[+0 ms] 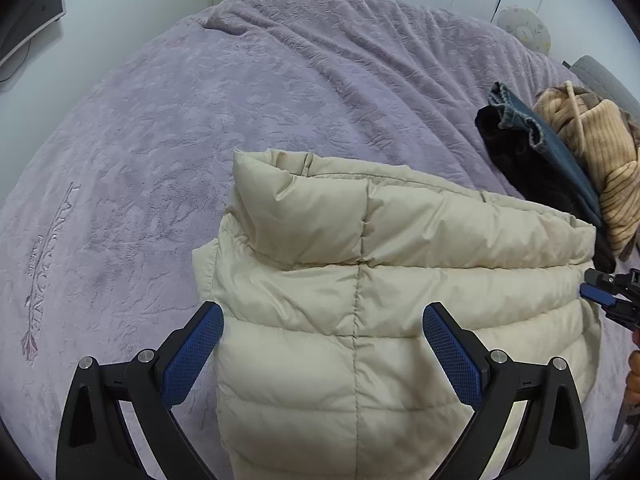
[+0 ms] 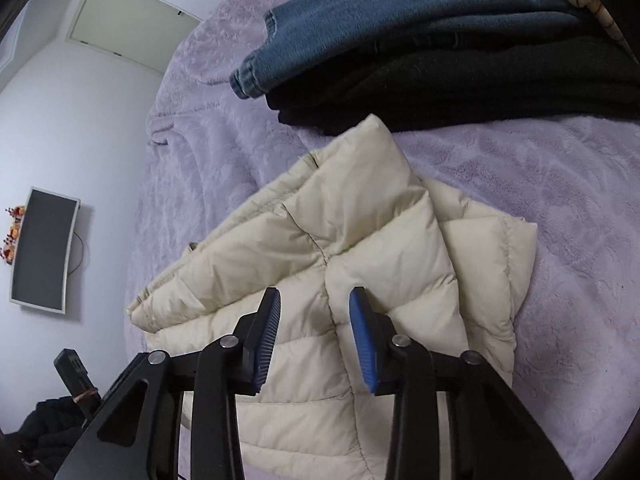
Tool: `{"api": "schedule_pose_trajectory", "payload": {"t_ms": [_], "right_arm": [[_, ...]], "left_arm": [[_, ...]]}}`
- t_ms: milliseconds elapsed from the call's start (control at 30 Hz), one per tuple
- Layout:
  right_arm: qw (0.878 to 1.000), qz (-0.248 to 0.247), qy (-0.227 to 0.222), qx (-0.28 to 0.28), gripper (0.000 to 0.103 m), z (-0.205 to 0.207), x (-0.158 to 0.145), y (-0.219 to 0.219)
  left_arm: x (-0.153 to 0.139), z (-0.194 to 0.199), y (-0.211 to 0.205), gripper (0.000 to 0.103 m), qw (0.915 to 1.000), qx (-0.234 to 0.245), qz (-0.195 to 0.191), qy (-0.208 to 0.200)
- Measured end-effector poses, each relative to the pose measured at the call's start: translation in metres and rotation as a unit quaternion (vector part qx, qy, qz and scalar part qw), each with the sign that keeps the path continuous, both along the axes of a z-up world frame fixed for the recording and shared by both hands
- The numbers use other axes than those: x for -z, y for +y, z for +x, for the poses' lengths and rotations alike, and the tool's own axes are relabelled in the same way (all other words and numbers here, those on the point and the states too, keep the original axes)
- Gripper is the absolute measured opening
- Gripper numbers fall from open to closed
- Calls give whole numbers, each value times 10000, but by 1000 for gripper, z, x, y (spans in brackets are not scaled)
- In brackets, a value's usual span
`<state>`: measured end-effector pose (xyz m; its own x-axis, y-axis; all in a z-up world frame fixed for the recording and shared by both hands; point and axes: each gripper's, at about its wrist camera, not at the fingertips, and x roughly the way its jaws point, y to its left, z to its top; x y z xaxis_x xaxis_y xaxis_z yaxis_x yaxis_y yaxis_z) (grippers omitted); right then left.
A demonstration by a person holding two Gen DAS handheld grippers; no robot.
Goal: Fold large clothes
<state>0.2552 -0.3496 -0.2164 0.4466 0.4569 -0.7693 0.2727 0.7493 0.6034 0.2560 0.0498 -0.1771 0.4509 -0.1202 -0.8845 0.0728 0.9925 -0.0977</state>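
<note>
Left wrist view: the cream quilted puffer jacket (image 1: 360, 300) was seen lying folded on the lilac plush bedspread (image 1: 200, 120), collar end toward the far side of the bed. The left gripper (image 1: 323, 344) was held just over the jacket's near part, jaws spread wide, nothing gripped; the left blue pad was over the jacket's left edge, the right pad over its middle. The right gripper (image 1: 600, 292) was glimpsed at the jacket's right edge, only its blue tips in frame. A stack of folded garments was noted to the right of the jacket: a black fleece piece (image 1: 532, 160) lowest, folded blue denim jeans (image 1: 560, 148) on it, a tan striped knit (image 1: 608, 160) beyond. An embroidered logo (image 1: 44, 272) was seen on the bedspread at left.

Right wrist view: the right gripper (image 2: 315, 340) was seen over the jacket (image 2: 360, 248), jaws partly open, nothing held between the pads. The jeans (image 2: 400, 20) and black fleece (image 2: 480, 88) were seen past the jacket's collar corner, near it but apart. A wall-mounted dark monitor (image 2: 44, 252) was seen at left.
</note>
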Motion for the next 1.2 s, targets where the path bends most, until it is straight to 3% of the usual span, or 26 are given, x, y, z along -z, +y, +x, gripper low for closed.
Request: {"api": "schedule_pose_trajectory", "payload": {"t_ms": [200, 400, 467, 500, 533, 600, 767, 900, 1067, 1200], "right_arm": [[9988, -456, 81, 153, 36, 6, 13, -9], [9971, -640, 51, 398, 39, -11, 1, -29], [9969, -630, 55, 460, 51, -18, 0, -36], [9965, -650, 77, 518, 67, -22, -1, -39], [9962, -645, 65, 584, 77, -27, -2, -42], [9961, -576, 77, 660, 77, -39, -3, -48], [9959, -248, 150, 861, 82, -83, -1, -57], [9952, 241, 162, 930, 103, -119, 9, -52], [9916, 925, 322, 839, 103, -149, 30, -31], [9845, 1483, 474, 807, 103, -151, 56, -12]], "left_arm": [[21, 19, 9, 100, 9989, -344, 303, 127], [17, 16, 44, 100, 9982, -560, 70, 225], [18, 12, 58, 100, 9976, -555, -180, 361], [18, 10, 65, 100, 9969, -567, -340, 427], [19, 7, 73, 100, 9957, -591, -509, 504], [20, 0, 87, 100, 9915, -647, -929, 648], [25, -17, 108, 100, 9773, -505, -1825, 955], [44, -24, 105, 100, 9627, -209, -2325, 1371], [71, -27, 104, 100, 9466, -345, -2759, 1633], [82, -20, 89, 100, 9469, -205, -2719, 1704]]}}
